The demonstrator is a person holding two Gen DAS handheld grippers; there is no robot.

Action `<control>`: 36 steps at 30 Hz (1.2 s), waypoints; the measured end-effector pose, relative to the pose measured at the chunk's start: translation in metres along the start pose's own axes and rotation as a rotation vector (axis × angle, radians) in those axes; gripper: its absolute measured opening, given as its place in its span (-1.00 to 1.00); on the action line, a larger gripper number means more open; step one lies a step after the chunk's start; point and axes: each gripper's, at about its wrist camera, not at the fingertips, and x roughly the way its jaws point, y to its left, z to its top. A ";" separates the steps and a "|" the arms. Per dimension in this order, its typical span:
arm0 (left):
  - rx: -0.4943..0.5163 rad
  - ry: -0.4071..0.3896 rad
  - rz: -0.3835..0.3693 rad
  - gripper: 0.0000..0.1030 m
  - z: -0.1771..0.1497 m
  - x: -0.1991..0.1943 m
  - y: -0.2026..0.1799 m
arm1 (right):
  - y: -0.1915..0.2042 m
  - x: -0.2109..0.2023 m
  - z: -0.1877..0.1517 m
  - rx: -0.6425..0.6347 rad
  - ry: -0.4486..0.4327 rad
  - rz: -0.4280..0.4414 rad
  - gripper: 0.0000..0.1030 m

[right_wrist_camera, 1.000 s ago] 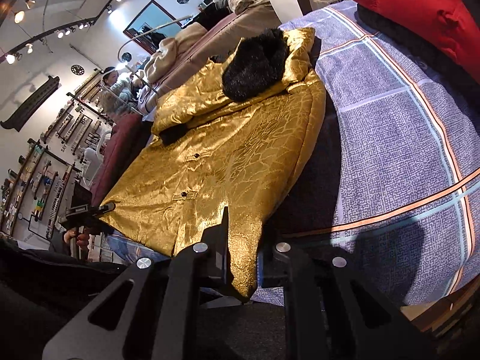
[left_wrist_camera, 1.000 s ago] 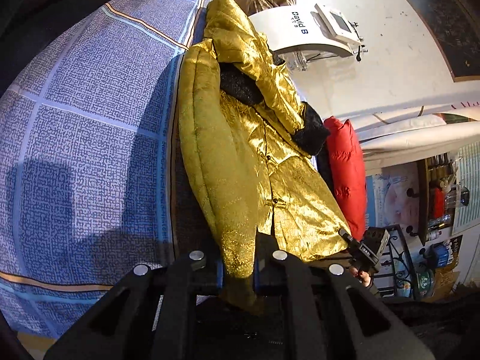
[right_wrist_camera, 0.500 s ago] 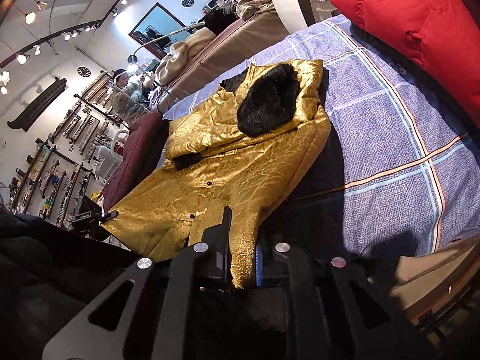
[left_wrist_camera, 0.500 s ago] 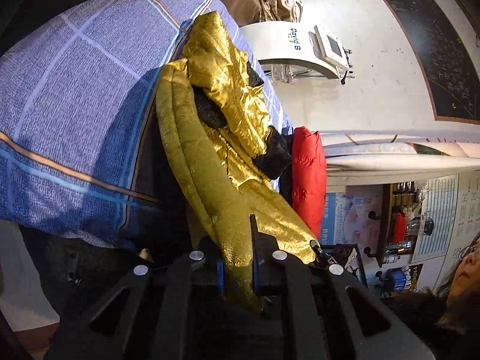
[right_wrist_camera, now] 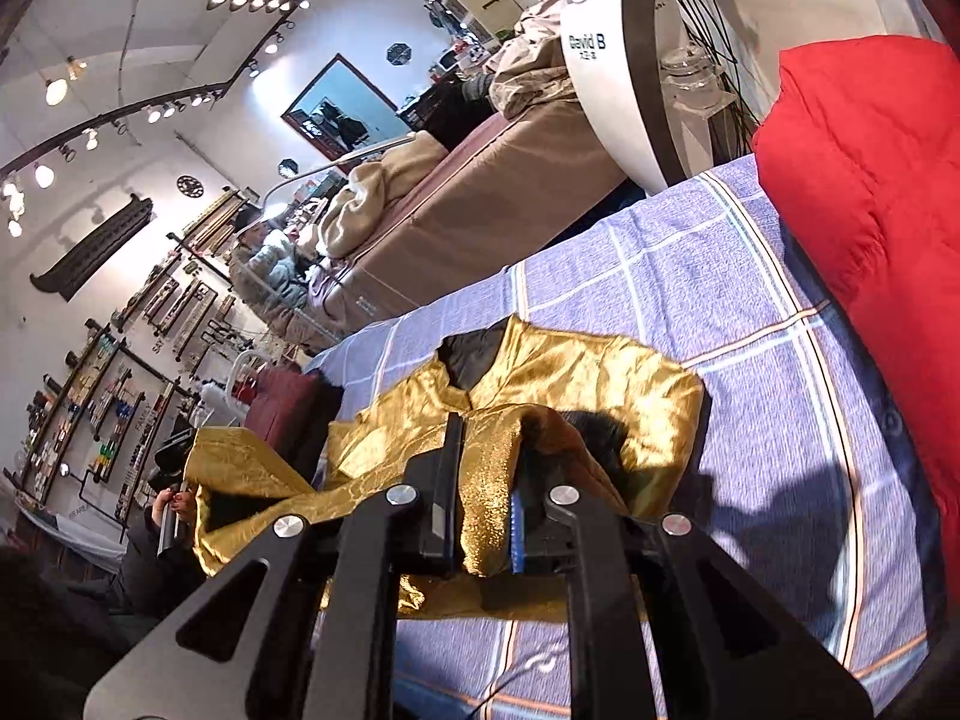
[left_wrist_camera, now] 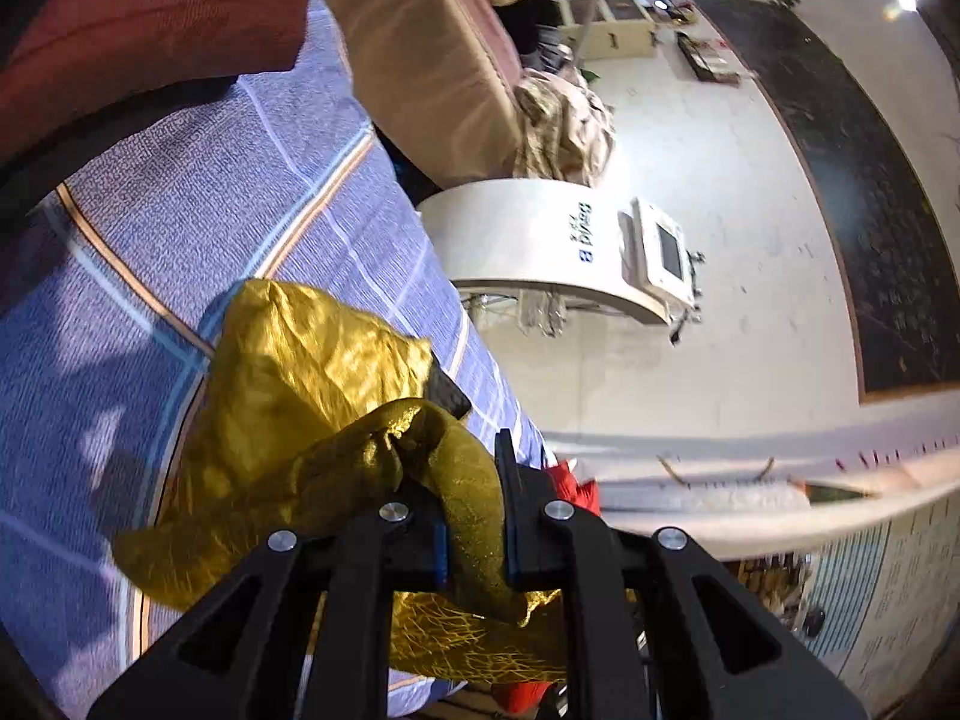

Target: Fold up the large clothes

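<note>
Gold jacket (right_wrist_camera: 576, 378) lies bunched on the blue checked bedspread (right_wrist_camera: 750, 312), its black-lined collar end farthest from the grippers and its near hem lifted off the cloth. Left gripper (left_wrist_camera: 471, 516) has its jaws clamped narrowly on a twisted roll of the gold fabric, and the right gripper (right_wrist_camera: 485, 504) likewise pinches a glittering fold between its jaws. A red puffy coat (right_wrist_camera: 870, 168) sits on the bedspread beside the jacket, apart from it, with a white machine (left_wrist_camera: 540, 246) standing just past the bedspread's edge.
</note>
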 end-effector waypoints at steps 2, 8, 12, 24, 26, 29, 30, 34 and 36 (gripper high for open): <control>-0.048 -0.016 0.050 -0.77 0.023 0.033 0.019 | -0.027 0.037 0.022 0.067 0.033 -0.035 -0.75; -0.205 -0.034 0.186 -0.76 0.059 0.100 0.084 | -0.107 0.139 0.032 0.251 0.174 -0.193 -0.75; -0.285 -0.031 0.157 -0.69 0.071 0.105 0.096 | -0.144 0.162 0.027 0.398 0.207 -0.219 -0.75; -0.198 -0.152 0.297 0.67 0.098 0.064 0.062 | -0.128 0.146 0.055 0.381 0.249 -0.352 0.67; -0.196 -0.156 0.319 0.67 0.104 0.055 0.061 | -0.132 0.134 0.062 0.402 0.199 -0.354 0.69; -0.132 -0.156 0.407 0.67 0.105 0.045 0.049 | -0.125 0.115 0.071 0.361 0.143 -0.401 0.70; -0.095 -0.155 0.431 0.67 0.103 0.043 0.042 | -0.117 0.110 0.072 0.325 0.125 -0.412 0.69; 0.082 -0.093 0.458 0.67 0.076 0.043 0.009 | -0.068 0.093 0.066 0.132 0.075 -0.437 0.69; 0.244 -0.053 0.505 0.67 0.048 0.050 -0.015 | -0.034 0.087 0.054 0.003 0.059 -0.440 0.69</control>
